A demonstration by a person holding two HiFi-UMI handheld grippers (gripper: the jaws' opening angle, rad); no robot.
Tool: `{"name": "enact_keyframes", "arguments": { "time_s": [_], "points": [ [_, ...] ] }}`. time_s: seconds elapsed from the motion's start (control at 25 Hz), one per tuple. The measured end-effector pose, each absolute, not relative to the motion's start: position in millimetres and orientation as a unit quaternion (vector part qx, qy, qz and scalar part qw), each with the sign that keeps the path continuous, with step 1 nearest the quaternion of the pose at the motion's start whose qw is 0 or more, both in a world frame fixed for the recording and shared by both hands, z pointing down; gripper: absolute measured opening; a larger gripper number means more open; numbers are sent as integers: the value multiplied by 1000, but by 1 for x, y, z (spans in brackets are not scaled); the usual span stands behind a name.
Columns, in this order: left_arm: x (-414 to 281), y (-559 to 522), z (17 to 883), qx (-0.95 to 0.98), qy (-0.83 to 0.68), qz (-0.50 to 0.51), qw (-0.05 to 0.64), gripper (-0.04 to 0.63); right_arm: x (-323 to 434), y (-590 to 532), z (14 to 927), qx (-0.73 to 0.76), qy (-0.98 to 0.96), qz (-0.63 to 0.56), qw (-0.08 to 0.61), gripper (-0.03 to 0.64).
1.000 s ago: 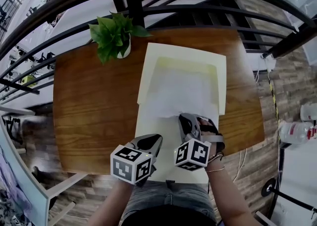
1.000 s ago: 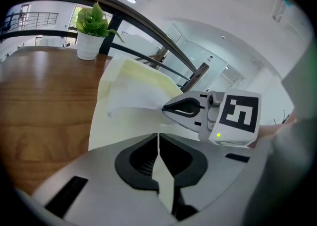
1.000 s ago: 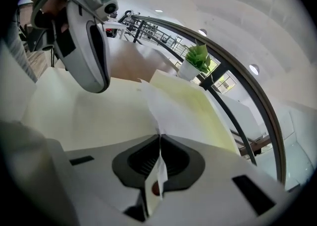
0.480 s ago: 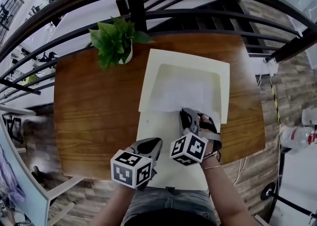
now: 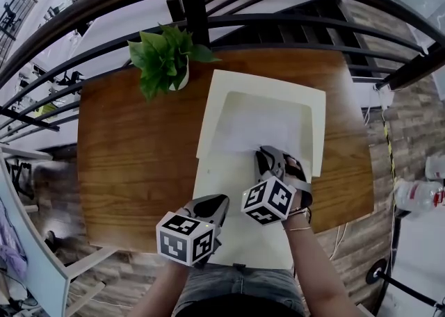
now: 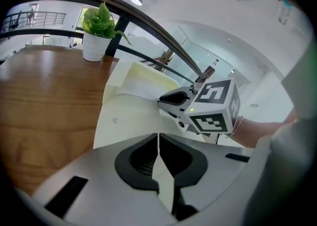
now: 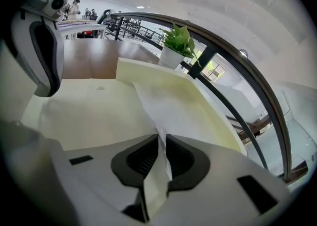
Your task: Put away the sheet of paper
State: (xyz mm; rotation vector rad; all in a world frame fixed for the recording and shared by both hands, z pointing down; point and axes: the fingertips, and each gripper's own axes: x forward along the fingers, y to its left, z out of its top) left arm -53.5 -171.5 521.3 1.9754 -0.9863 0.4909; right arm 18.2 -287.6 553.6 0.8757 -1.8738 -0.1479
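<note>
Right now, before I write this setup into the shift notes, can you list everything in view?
table: one, brown wood, middle of the head view
potted plant: one, green leaves in a white pot, at the table's far edge, left of the folder
railing: one, dark, beyond the table's far edge
folder: one, cream, open on the table's right half, near part overhanging the near edge
sheet of paper: one, white, lying on the folder's far part
left gripper: one, grey with a marker cube, shut on the folder's near left edge
right gripper: one, grey with a marker cube, shut on the sheet of paper's near edge
</note>
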Motion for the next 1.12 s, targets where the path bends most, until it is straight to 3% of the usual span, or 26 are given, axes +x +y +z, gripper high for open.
{"name": "enact_keyframes", "arguments": {
  "time_s": [0.08, 0.2, 0.28, 0.68, 1.12],
  "points": [
    [-53, -171, 521, 790, -395, 196, 425, 25, 18, -287, 554, 365, -781, -52, 504, 34],
    [-53, -171, 519, 791, -397, 196, 422, 25, 18, -284, 555, 362, -786, -41, 500, 106],
    [-53, -170, 518, 792, -397, 196, 420, 25, 18, -282, 555, 362, -788, -37, 497, 114],
    [-47, -180, 490, 819, -398, 156, 382, 25, 23, -263, 509, 386, -816, -21, 429, 115],
    [-30, -186, 437, 869, -373, 145, 291, 25, 35, -230, 436, 411, -862, 124, 268, 81]
  ]
}}
